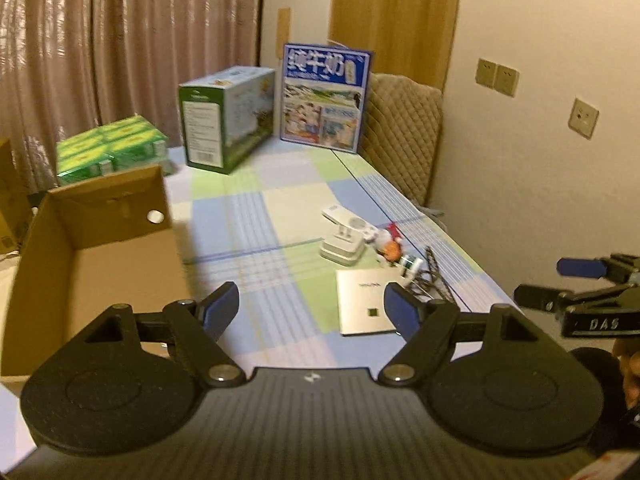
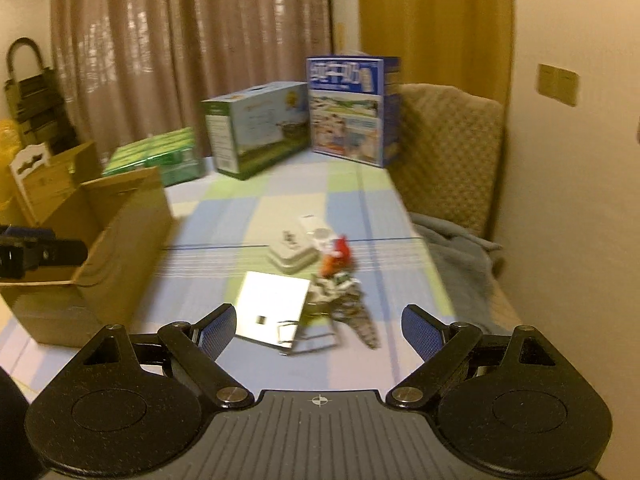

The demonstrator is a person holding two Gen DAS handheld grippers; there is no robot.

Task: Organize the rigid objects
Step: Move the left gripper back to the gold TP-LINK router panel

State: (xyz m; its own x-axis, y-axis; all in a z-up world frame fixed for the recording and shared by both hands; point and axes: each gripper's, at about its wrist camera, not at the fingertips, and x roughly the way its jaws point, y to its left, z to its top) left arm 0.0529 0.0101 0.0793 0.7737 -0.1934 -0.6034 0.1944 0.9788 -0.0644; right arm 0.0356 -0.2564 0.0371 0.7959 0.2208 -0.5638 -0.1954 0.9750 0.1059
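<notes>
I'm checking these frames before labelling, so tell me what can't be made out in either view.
- Cardboard box floor: left wrist view, its near part is hidden behind the left hand-held gripper; in the right wrist view its wall blocks it.
- Small items beside the silver booklet: right wrist view, motion blur; the tangle can't be identified.
- Print on the blue carton: right wrist view, blurred.

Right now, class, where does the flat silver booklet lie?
The silver booklet lies flat on the checked tablecloth, just nearer the cameras than the white charger, right of the cardboard box.
</notes>
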